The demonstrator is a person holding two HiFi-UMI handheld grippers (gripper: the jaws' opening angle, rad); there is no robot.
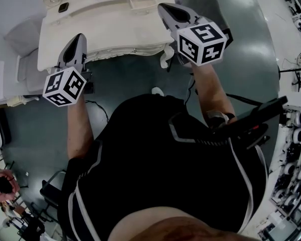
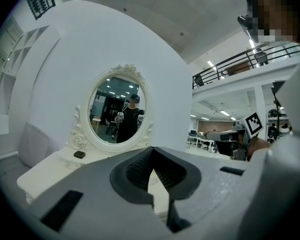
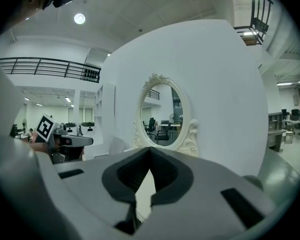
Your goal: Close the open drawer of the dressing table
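Note:
The white dressing table point(image 1: 115, 29) stands in front of me, with its oval mirror point(image 2: 117, 111) showing my reflection. Its carved front edge point(image 1: 125, 51) faces me, and I cannot make out an open drawer from here. My left gripper point(image 1: 79, 38) hovers over the table's front left corner, jaws together with nothing between them. My right gripper point(image 1: 164, 8) is held over the right end of the tabletop, also shut and empty. The mirror point(image 3: 165, 116) appears in the right gripper view too. Each gripper sees the other: the right gripper point(image 2: 230, 135) and the left gripper point(image 3: 65, 140).
Small dark items point(image 1: 63, 7) lie on the tabletop, one beside the mirror point(image 2: 79, 154). A grey seat point(image 1: 203, 1) stands right of the table and a pale padded one point(image 1: 20, 36) to its left. Cables point(image 1: 98, 107) trail on the floor. Shelving point(image 1: 296, 134) lines the right side.

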